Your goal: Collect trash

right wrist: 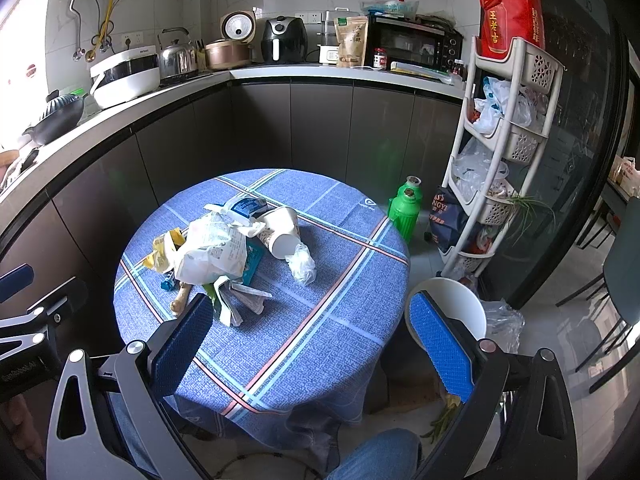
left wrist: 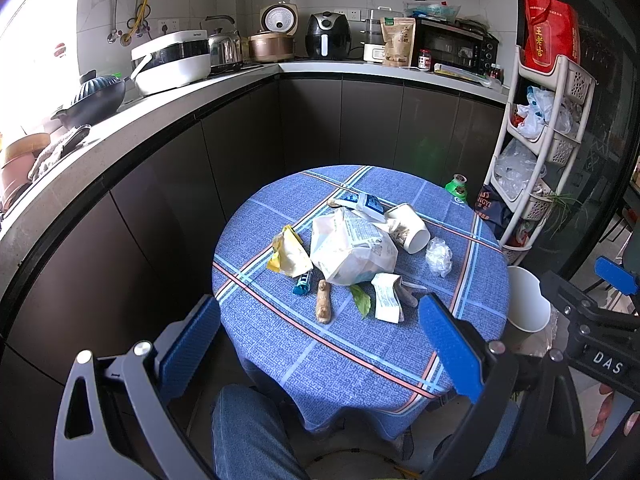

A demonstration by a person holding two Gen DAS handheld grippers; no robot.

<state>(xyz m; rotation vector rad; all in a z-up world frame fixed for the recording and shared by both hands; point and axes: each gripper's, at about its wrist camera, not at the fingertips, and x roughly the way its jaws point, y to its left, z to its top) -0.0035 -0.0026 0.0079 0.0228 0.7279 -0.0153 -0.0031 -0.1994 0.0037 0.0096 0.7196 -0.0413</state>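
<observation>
Looking along the left hand-held gripper (left wrist: 320, 344), its blue fingers (left wrist: 190, 348) stand wide apart and hold nothing, above the near edge of the round table (left wrist: 304, 356). The trash sits heaped mid-table: a white bag (left wrist: 352, 252), a yellow wrapper (left wrist: 288, 252), a tipped paper cup (left wrist: 410, 228), a clear plastic wad (left wrist: 439, 256), a folded receipt (left wrist: 387, 298), a leaf (left wrist: 361, 300) and a ginger root (left wrist: 323, 306). Only the rim of a white bin (left wrist: 526, 300) shows beyond the table's right edge. The near half of the cloth is bare.

From the right hand-held gripper (right wrist: 316, 344), also spread apart and empty, the bin (right wrist: 460, 304) appears whole, on the floor just beside the table (right wrist: 320, 320), with a green flask (right wrist: 406, 210) and a shelf rack (right wrist: 504, 148) beyond. Here the ginger root (right wrist: 181, 300) is half hidden.
</observation>
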